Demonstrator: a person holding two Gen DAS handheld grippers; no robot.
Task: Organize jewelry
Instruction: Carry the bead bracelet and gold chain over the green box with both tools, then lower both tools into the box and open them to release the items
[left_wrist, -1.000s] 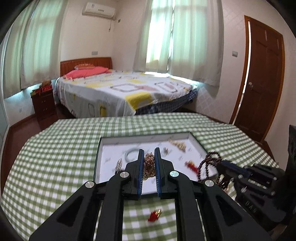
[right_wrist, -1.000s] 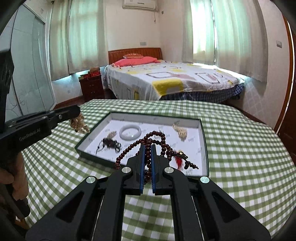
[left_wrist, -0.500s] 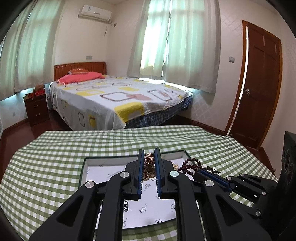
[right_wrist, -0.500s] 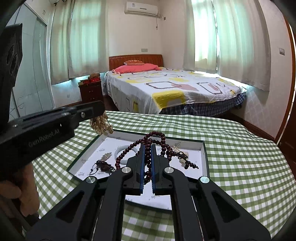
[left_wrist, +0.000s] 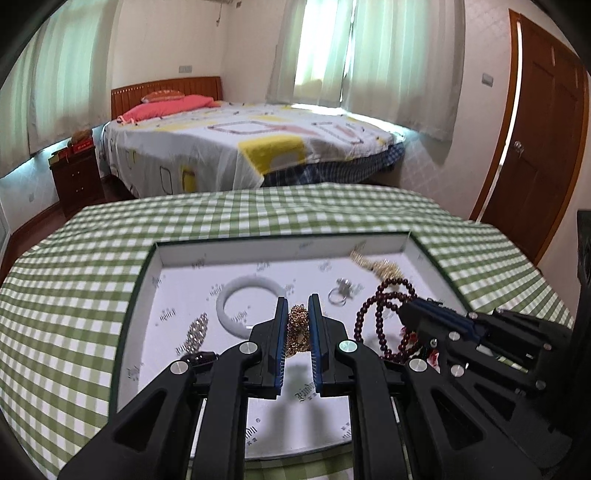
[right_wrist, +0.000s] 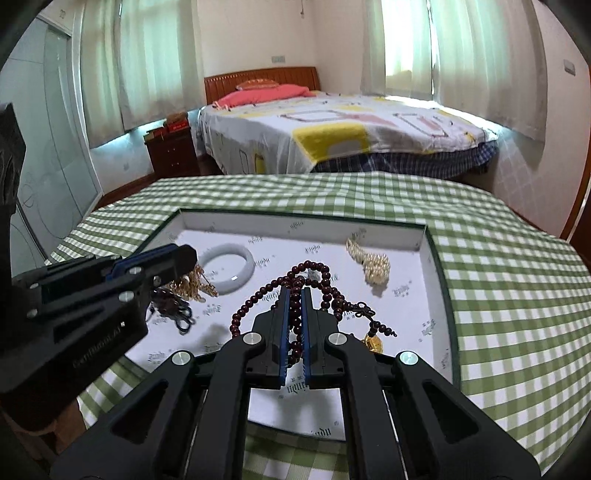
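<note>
green checked tablecloth (left_wrist: 110, 236), bed (left_wrist: 236, 147) behind; left tool (left_wrist: 298, 302) pinching gold chain (left_wrist: 297, 328), right tool (right_wrist: 295, 295) pinching beads (right_wrist: 295, 280)

A wide bed (left_wrist: 255, 147) with a patterned white and yellow cover stands far off, pink pillow (left_wrist: 166, 107) at its wooden headboard (left_wrist: 166, 86), pale curtains (left_wrist: 369, 48) glowing with daylight, brown wooden door (left_wrist: 543, 122) right.

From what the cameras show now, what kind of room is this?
A home bedroom, most likely: a made bed with a pink pillow, a wooden nightstand, and curtained windows.

A home bedroom: made bed (left_wrist: 251, 147), nightstand (left_wrist: 75, 177), curtained windows (left_wrist: 369, 48).
</note>
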